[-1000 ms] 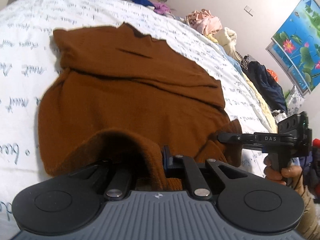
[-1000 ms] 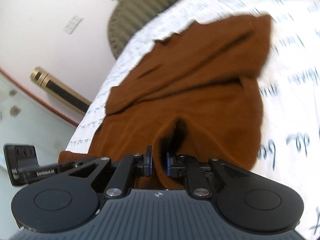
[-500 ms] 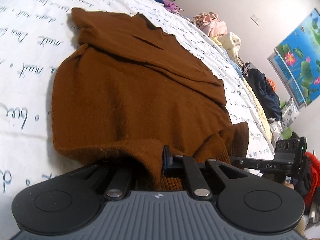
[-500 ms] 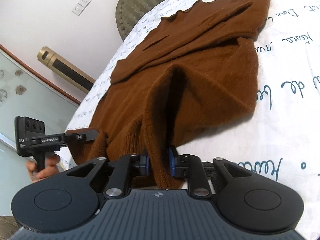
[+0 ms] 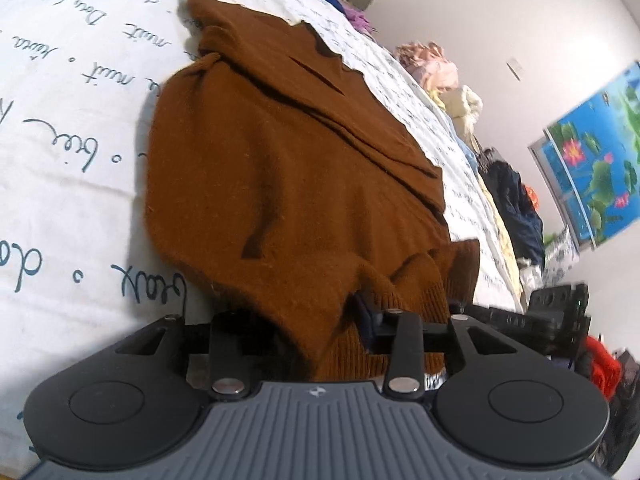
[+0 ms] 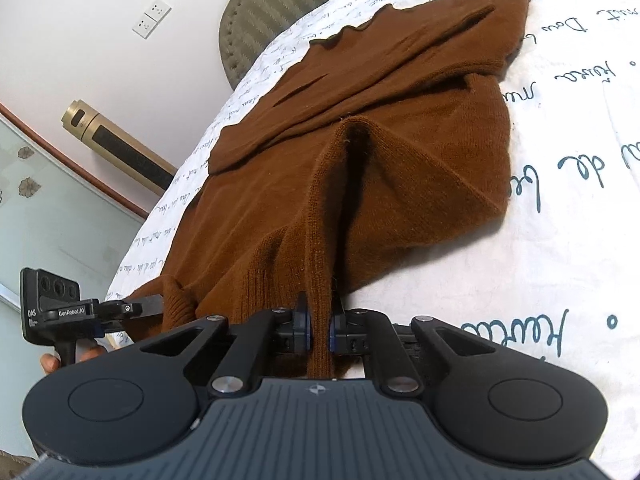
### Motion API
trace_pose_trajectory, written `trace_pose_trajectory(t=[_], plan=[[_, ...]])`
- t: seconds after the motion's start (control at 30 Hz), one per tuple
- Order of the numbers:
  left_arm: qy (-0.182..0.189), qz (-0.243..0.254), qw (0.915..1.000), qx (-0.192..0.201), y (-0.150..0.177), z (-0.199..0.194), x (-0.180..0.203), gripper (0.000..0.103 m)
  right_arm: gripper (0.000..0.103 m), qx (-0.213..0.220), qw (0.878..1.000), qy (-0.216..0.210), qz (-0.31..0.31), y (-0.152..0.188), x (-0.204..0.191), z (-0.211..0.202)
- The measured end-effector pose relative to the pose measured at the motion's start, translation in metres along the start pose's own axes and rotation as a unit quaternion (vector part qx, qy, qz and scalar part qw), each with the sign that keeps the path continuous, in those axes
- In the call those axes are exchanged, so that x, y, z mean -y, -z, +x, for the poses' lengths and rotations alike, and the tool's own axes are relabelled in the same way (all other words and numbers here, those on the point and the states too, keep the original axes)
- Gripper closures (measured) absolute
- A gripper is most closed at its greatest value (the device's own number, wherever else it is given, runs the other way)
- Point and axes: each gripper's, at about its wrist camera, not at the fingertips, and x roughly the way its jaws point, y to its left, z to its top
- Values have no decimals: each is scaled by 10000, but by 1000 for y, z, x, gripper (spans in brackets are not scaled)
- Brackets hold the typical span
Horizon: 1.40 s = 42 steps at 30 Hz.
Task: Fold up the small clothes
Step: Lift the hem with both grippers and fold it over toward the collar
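Observation:
A brown knit sweater (image 5: 288, 168) lies on a white bed sheet with blue handwriting print (image 5: 60, 152); its sleeves are folded across the body. My left gripper (image 5: 336, 320) is shut on the ribbed hem at one bottom corner, which drapes over its fingers. My right gripper (image 6: 318, 328) is shut on the hem of the sweater (image 6: 380, 152) at the other bottom corner, with a ridge of cloth running up from it. Each gripper shows in the other's view: the right one at the right edge (image 5: 560, 312), the left one at the left edge (image 6: 56, 312).
A pile of clothes (image 5: 460, 92) lies along the far side of the bed. A green padded headboard (image 6: 288, 4) stands at the top. A gold cylinder (image 6: 116, 144) and a glass panel stand by the bed's left side. A lotus picture (image 5: 600, 152) hangs on the wall.
Both grippers have pulled the hem back toward the near edge, stretching the sweater's lower part. The cameras sit lower and closer to the sheet than before.

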Motion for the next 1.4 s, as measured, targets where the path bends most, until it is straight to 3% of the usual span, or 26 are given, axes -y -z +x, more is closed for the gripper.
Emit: trace_pose_trajectory(t=[0.03,0.07,0.1,0.2,0.33,0.43,0.6,0.97,1.4], plan=[[-1,61,10000,-31,1,0,2,78,90,9,10000,5,10,0,0,0],[22,108,9999,-80,2,1,4,95,90,18,10000,10,28,1,-1,-1],[31,158,9998,-99,2,0,6,96,90,38,10000,4,51,1,-1,-2],[-121,477,9987,108,3,-12,21,97,90,150,9997,-153,136,2,-4,-10],[92,761,9955,566,-2,-42,40,97,90,428,9975,-541,152,1,-16,-31],[276,844,9920,897,-6,-64,50,97,90,683,9944,-804,48,-1,-30,-51],[230,869,9889,1186,-8,-80,55,97,90,974,9900,-1021,-52,-8,-42,-73],[-163,838,9896,1161,-17,-72,51,98,90,1041,9907,-876,92,-14,-36,-70],[17,711,9892,1279,-49,-79,59,98,90,1381,9822,-1234,303,-43,-38,-75]])
